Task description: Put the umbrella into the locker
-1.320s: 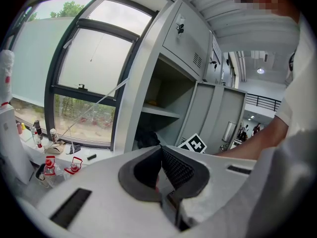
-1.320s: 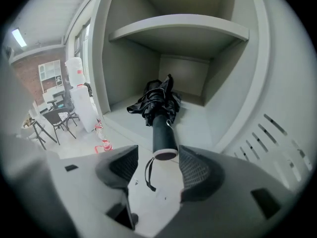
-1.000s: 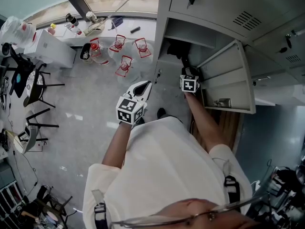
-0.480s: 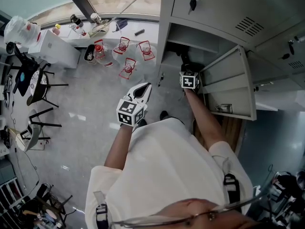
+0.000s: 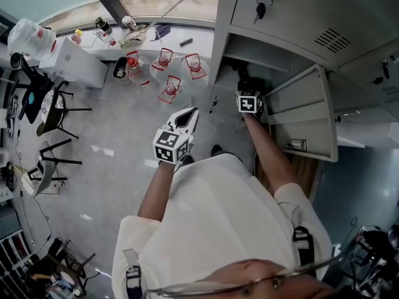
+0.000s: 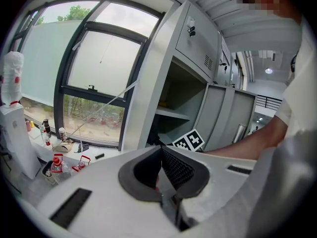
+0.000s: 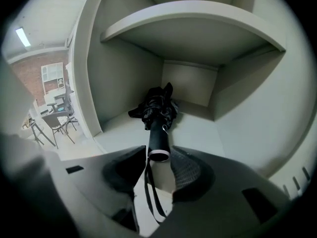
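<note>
Deeper into the locker (image 7: pixel 124 73) than a second ago, the right tongs (image 7: pixel 158 163) grip the black umbrella (image 7: pixel 157 114) by its handle (image 7: pixel 159 142) (strap (image 7: pixel 147 192) dangling); the left tongs (image 6: pixel 161 150) hover closed and empty outside.

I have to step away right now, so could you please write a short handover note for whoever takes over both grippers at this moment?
Left gripper: shut, empty, held outside the locker.
Right gripper: reaching into the open compartment, jaws closed on the handle end of the umbrella; its strap hangs between them.
Done: door is open; the umbrella's folded canopy rests on the compartment floor, under the shelf.
Left: release the handle, draw the right gripper out, then probably shut the door.
</note>
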Demonstrator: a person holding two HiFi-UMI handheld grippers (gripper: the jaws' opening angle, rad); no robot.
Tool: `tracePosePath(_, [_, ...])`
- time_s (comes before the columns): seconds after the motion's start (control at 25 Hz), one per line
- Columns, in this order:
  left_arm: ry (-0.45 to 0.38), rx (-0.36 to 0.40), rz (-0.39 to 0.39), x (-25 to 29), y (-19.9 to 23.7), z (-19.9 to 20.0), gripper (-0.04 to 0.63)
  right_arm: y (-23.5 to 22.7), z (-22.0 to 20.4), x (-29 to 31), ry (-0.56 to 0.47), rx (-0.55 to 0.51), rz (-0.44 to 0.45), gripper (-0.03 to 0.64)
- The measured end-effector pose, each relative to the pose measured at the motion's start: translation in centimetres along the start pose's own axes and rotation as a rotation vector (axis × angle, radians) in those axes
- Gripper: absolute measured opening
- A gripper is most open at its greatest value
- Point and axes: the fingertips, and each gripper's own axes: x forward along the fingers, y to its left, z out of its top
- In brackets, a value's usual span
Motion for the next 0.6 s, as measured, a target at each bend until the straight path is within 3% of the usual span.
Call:
tracePosePath(0.12, [-0.001,-0.009,-0.021,-0.1,0.0,0.1,0.005,0.4,0.0,-0.2,-0.004,0.006,0.012,0.207])
tracePosePath(0.6, [-0.006,0.002,-0.123,-2.4,-0.6,-0.3,0.005,2.0,0.6,-5.6,-0.06,0.064,-0.036,0.208])
